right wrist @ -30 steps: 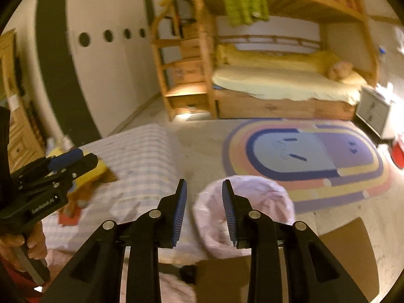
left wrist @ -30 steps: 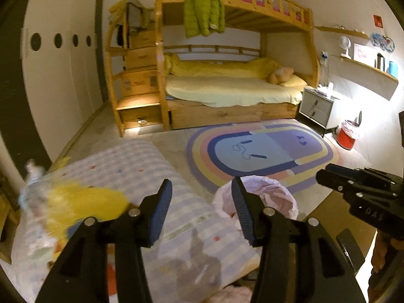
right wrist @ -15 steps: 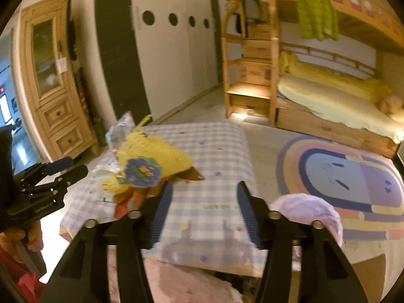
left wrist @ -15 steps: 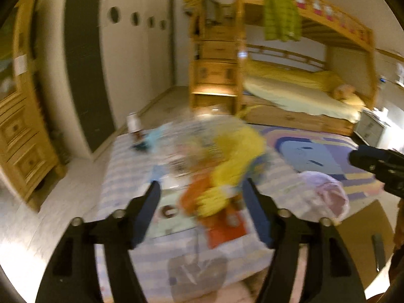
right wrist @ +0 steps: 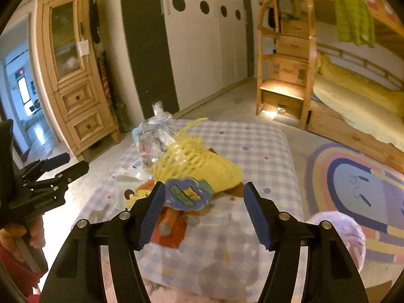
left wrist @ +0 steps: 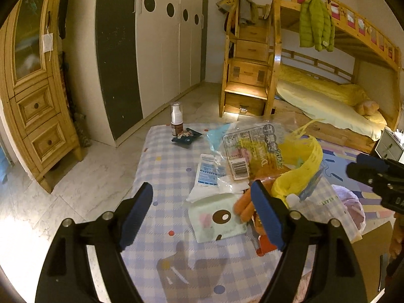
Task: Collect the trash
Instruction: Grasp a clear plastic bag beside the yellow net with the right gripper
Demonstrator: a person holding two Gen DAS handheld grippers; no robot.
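A heap of trash lies on a checked cloth table (left wrist: 166, 166): a yellow foam net (left wrist: 298, 174) (right wrist: 199, 164), a clear printed wrapper (left wrist: 252, 146), a white sachet (left wrist: 207, 174), a pale green pack with a face (left wrist: 217, 219), orange sausages (left wrist: 243, 205), a red scrap (right wrist: 169, 234), a blue label (right wrist: 186, 194) and a clear plastic bottle (right wrist: 154, 136). My left gripper (left wrist: 202, 214) is open and empty, above the table's near edge, left of the heap. My right gripper (right wrist: 204, 214) is open and empty, just before the blue label. A pink-lined bin (right wrist: 341, 229) (left wrist: 351, 207) stands right of the table.
A small pump bottle (left wrist: 176, 118) and a dark snack pack (left wrist: 186, 136) sit at the table's far left corner. A wooden cabinet (left wrist: 32, 101) stands on the left, a bunk bed (left wrist: 328, 83) and a striped rug (right wrist: 358, 186) on the right.
Both grippers have swung left from the bin to the trash heap on the table. Both have opened wider, and the heap now fills the middle of both views.
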